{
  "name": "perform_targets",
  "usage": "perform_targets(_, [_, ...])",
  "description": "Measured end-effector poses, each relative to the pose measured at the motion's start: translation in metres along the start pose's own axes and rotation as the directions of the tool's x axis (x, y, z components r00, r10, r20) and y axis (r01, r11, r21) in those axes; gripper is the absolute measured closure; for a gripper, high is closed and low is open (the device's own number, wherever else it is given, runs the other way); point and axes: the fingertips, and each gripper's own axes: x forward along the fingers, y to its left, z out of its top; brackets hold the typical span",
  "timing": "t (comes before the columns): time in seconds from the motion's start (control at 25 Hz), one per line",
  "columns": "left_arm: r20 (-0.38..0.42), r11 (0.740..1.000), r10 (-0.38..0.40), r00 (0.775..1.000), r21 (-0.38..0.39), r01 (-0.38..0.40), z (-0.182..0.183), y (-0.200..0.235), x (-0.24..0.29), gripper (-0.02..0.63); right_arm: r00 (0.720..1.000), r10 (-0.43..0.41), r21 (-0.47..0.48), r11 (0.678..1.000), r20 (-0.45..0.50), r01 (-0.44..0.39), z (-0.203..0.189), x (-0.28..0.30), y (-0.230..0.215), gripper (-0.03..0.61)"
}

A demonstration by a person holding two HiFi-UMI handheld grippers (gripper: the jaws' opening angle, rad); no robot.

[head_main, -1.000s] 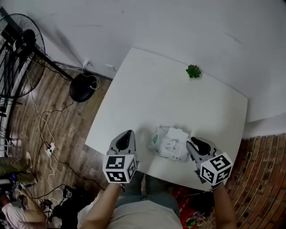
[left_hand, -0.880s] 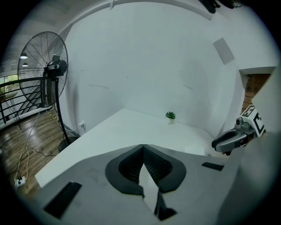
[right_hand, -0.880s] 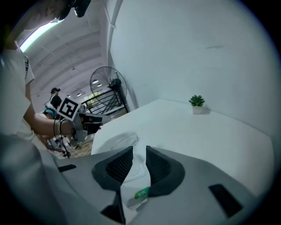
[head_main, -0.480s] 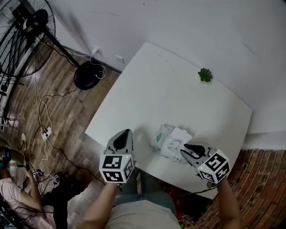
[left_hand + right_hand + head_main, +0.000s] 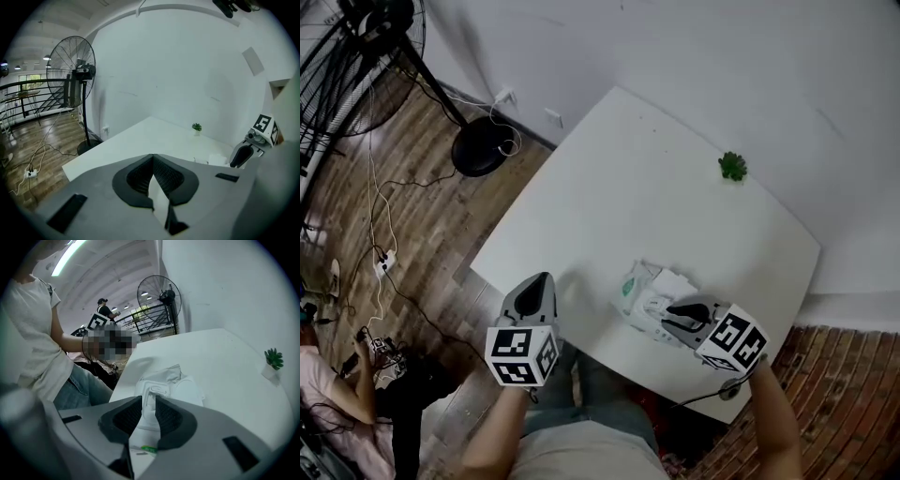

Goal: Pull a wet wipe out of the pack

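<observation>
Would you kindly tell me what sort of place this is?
Probably an indoor workshop or loft-style workspace: a large pedestal fan, cables and a power strip trailing over the wooden floor, and a plain white table against a bare wall.

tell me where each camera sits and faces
Head view: on the head, looking down at table; left gripper, right gripper, arms show.
Left gripper view: on left gripper, facing fan and wall; shut tongs show.
Right gripper view: on right gripper, facing pack; tongs around it, shirt show.
All share the plant.
</observation>
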Motion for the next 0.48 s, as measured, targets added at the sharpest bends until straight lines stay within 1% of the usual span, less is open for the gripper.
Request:
perform_targets(0.24, [-0.004, 0.999, 0.036, 0.999, -0.025, -0.036, -0.009, 0.015, -0.008, 0.614, 0.995, 0.067, -0.055, 0.996, -0.078, -0.072, -0.001, 0.008, -0.003, 0.488])
perform_targets(0.48, [-0.012, 0.998, 0.053, 0.998, -0.04, -0.054, -0.016, 0.023, -0.013, 0.614, 0.977, 0.138, -0.102, 0.982, -0.161, -0.156, -0.001, 0.015, 0.0, 0.488])
